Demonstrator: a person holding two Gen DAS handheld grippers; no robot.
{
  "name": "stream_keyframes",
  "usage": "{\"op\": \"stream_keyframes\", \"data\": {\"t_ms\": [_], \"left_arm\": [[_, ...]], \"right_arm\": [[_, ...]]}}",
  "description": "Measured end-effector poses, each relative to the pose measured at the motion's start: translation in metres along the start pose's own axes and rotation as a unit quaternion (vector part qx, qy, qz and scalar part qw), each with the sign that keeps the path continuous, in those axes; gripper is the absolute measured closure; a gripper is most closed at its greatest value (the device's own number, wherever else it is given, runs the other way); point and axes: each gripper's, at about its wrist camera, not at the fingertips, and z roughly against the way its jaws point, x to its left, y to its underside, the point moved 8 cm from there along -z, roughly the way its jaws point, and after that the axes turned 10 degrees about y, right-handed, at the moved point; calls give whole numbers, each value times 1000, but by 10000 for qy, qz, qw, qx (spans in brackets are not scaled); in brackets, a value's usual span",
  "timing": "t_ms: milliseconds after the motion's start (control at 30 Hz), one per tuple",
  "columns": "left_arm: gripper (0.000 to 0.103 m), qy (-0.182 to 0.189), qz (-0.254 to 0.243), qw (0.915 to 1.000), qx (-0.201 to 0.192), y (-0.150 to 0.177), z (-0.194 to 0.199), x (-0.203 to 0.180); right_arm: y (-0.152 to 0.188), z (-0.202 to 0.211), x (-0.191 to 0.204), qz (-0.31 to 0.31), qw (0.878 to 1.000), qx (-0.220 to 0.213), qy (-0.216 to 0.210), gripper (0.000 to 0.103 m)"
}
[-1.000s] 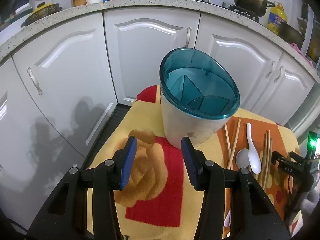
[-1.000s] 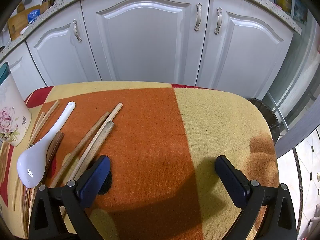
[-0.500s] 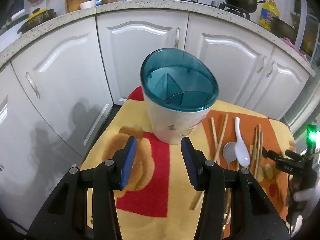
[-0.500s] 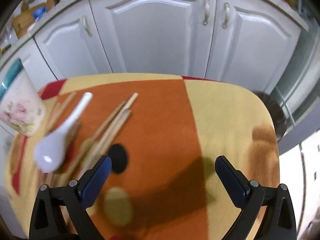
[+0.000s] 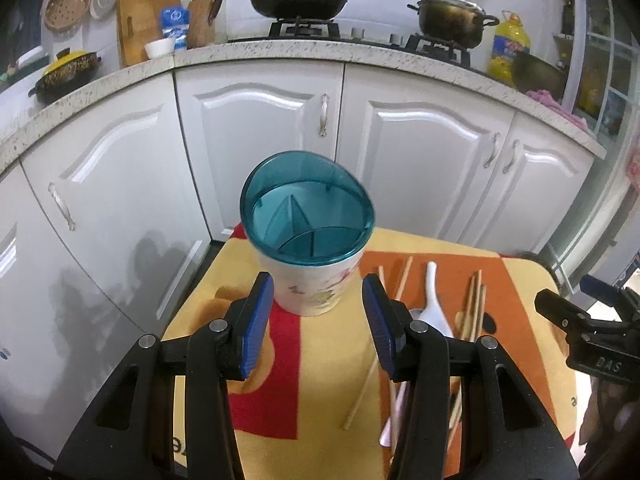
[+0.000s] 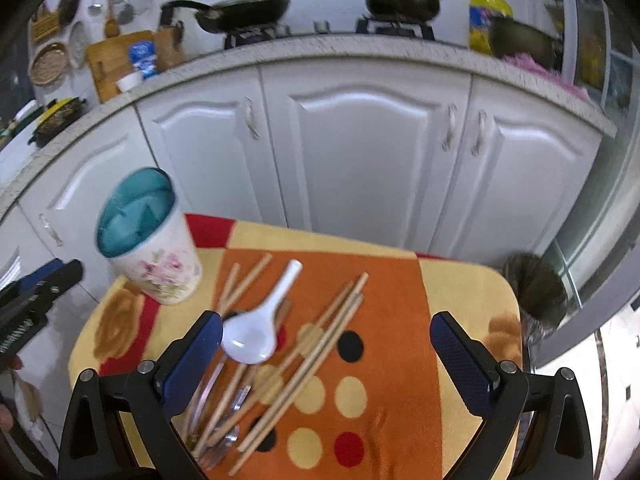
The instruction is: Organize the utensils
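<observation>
hovering above a small cloth-covered table (image 6: 460, 280), both grippers empty. left gripper (image 5: 318, 320): blue pads spread apart, nothing between them, held above the yellow-and-red part of the cloth. seen past the pads, the utensil holder (image 5: 308, 236), a white floral cup with a teal divided insert, stands upright near the table's far left corner; its compartments look empty from this view.

right gripper (image 6: 326, 364): pads spread wide, wider than the left, nothing pinched. it hangs over the orange patch of the cloth with coloured dots.

utensils lie loose on the cloth to the right of the holder, none in it. white ceramic spoon (image 6: 260, 320): bowl toward the camera, handle pointing away toward the cabinets, lying over some of the other pieces. a pair of wooden chopsticks (image 6: 244, 284) sits just left of the spoon handle, close to the holder base. a longer bundle of chopsticks (image 6: 320, 340) runs diagonally right of the spoon, across the dots. metal cutlery (image 6: 224, 436) at the near edge, partly under the sticks and behind the left pad of the right gripper; blurred, type unclear.

right wrist view is motion-blurred. behind the table: white cabinet doors (image 5: 256, 132), speckled counter, stove with a black pan (image 5: 298, 0) and a dark pot (image 5: 450, 18).
</observation>
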Motion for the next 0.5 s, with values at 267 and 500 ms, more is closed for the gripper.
{"op": "stream_keyframes", "data": {"t_ms": [267,500], "left_arm": [[57,72,-69,9999,-129,-3,12,-12],[57,146,-139,9997,-120,-2,15,-22]], "right_arm": [[-9,25,12,73,9997,-224,-99,0],[-12,35,17,148,9995,-291,4,0]]}}
